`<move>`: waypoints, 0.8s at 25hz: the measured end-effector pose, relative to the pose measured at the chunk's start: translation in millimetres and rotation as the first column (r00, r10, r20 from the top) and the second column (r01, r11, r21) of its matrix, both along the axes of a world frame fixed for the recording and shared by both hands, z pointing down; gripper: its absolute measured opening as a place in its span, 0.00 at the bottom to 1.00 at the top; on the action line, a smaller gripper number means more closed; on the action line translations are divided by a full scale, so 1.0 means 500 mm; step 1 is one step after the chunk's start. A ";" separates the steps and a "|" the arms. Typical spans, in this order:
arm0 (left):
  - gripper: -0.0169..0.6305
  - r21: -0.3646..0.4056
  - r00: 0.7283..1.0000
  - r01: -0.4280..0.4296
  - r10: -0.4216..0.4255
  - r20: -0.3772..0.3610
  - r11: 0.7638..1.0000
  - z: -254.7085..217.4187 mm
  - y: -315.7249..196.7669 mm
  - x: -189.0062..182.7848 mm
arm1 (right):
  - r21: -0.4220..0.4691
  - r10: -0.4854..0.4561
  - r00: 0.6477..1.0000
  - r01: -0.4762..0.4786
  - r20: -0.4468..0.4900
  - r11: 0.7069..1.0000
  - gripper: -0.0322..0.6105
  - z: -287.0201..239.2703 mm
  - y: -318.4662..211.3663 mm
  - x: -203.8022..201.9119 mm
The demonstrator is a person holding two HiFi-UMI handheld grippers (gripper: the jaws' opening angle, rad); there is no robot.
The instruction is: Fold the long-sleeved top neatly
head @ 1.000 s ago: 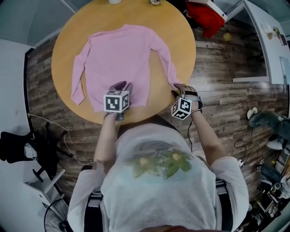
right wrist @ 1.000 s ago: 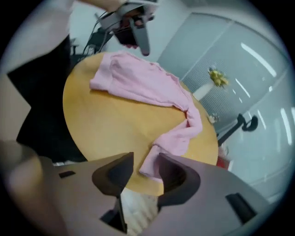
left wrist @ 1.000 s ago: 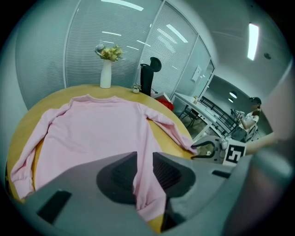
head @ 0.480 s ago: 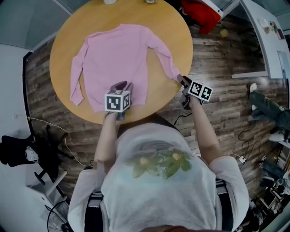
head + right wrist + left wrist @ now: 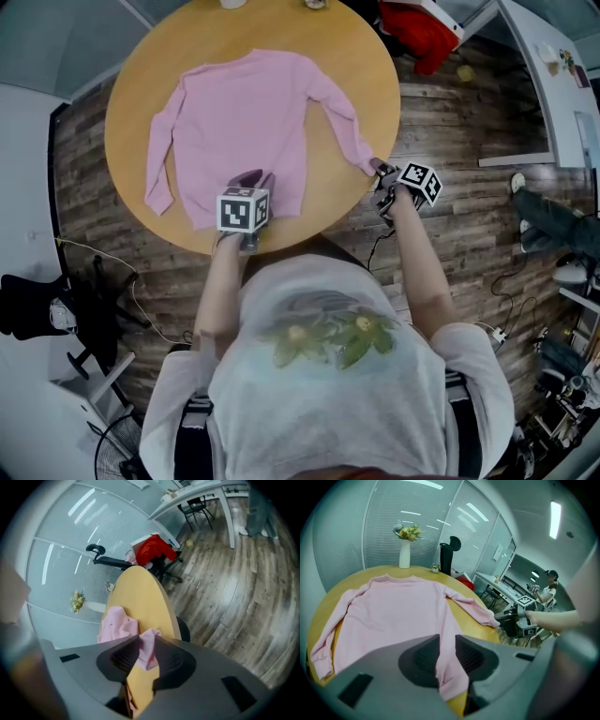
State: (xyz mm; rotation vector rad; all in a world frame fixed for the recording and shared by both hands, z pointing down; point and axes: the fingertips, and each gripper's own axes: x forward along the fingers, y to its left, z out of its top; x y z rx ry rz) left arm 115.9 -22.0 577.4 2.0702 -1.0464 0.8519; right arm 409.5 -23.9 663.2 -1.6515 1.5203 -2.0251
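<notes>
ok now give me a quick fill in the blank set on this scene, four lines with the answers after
1. The long-sleeved top spread flat on the round table is ____ in colour.
2. The left gripper is shut on the top at its ____, the edge nearest the person.
3. The white vase at the table's far side holds ____.
4. The cloth heaped on the chair beyond the table is ____ in colour.

Missing words: pink; hem; flowers; red
</notes>
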 end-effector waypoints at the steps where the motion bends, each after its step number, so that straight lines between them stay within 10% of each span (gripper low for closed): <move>1: 0.17 0.001 1.000 -0.001 0.001 0.000 1.000 -0.002 0.000 0.002 | -0.004 0.030 0.999 -0.030 0.031 1.000 0.16 -0.001 -0.002 -0.001; 8: 0.17 0.020 1.000 -0.001 0.001 -0.001 1.000 -0.010 -0.014 -0.002 | 0.295 0.130 0.989 -0.105 -0.065 0.950 0.10 -0.161 -0.113 0.117; 14: 0.17 0.038 1.000 0.010 -0.010 -0.008 0.999 -0.024 -0.023 -0.007 | 0.623 0.227 0.899 0.063 -0.375 0.780 0.10 -0.433 -0.214 0.230; 20: 0.17 0.040 0.999 0.034 -0.034 -0.001 0.999 -0.031 -0.012 -0.022 | 0.630 0.177 0.826 0.250 -0.535 0.735 0.10 -0.499 -0.268 0.201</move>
